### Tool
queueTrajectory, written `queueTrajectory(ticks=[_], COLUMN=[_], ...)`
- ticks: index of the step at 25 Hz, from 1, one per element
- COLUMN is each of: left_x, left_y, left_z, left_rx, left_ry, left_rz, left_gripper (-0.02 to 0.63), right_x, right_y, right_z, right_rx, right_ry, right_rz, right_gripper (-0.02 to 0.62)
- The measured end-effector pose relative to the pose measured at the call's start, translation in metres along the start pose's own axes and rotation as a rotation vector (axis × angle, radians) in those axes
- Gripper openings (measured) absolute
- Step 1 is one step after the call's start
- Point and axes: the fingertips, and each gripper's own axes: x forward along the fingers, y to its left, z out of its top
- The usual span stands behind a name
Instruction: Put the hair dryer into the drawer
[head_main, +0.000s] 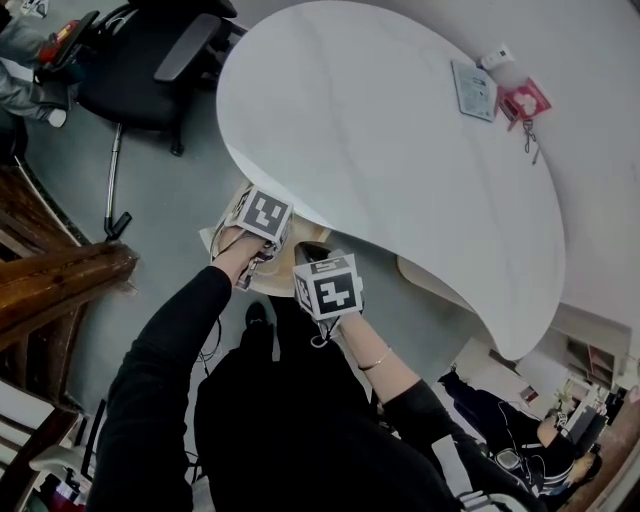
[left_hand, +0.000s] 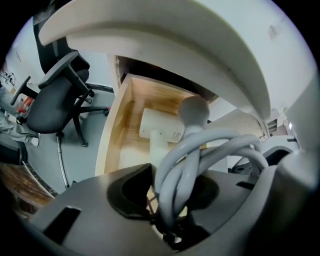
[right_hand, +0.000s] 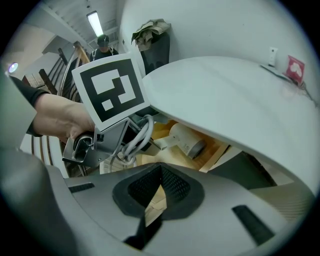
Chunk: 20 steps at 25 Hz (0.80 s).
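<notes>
The white hair dryer (left_hand: 159, 126) (right_hand: 186, 140) lies inside the open wooden drawer (left_hand: 108, 140) (right_hand: 220, 148) under the white table (head_main: 400, 140). Its grey cord (left_hand: 200, 150) (right_hand: 138, 136) is bunched in loops, and my left gripper (left_hand: 170, 187) (right_hand: 131, 145) is shut on that bundle, holding it just above the drawer's near end. From the head view the left gripper (head_main: 258, 222) shows only its marker cube at the table's front edge. My right gripper (right_hand: 160, 182) (head_main: 328, 288) hovers beside it, closer to me, shut with nothing between its pads.
A black office chair (head_main: 140, 60) (left_hand: 52, 102) stands on the grey floor left of the drawer. The table edge overhangs the drawer's back. A card (head_main: 473, 90) and a red tag with keys (head_main: 525, 100) lie on the tabletop's far side. Wooden steps (head_main: 50, 280) are at the left.
</notes>
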Motion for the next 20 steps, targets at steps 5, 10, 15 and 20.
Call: queueTrajectory(ticks=[5,10,15,20], left_x=[0.001,0.000,0.004,0.013], left_y=[0.006,0.015,0.014,0.012], left_z=[0.010,0.010,0.000,-0.005], left_rx=[0.000,-0.002,-0.027,-0.030], left_ry=[-0.087,-0.130,-0.123,-0.093], left_rz=[0.017,0.042,0.029,0.012], left_gripper=[0.153,0.151,0.150,0.150], right_x=[0.004,0.006,0.005,0.010], right_y=[-0.003,-0.007,-0.009,-0.007], right_z=[-0.002,0.002,0.002,0.000], right_rx=[-0.002,-0.001,0.000,-0.004], right_ry=[0.018,0.021,0.031,0.028], right_rz=[-0.009,-0.023,-0.035,-0.032], right_gripper=[0.005,0.005,0.005,0.005])
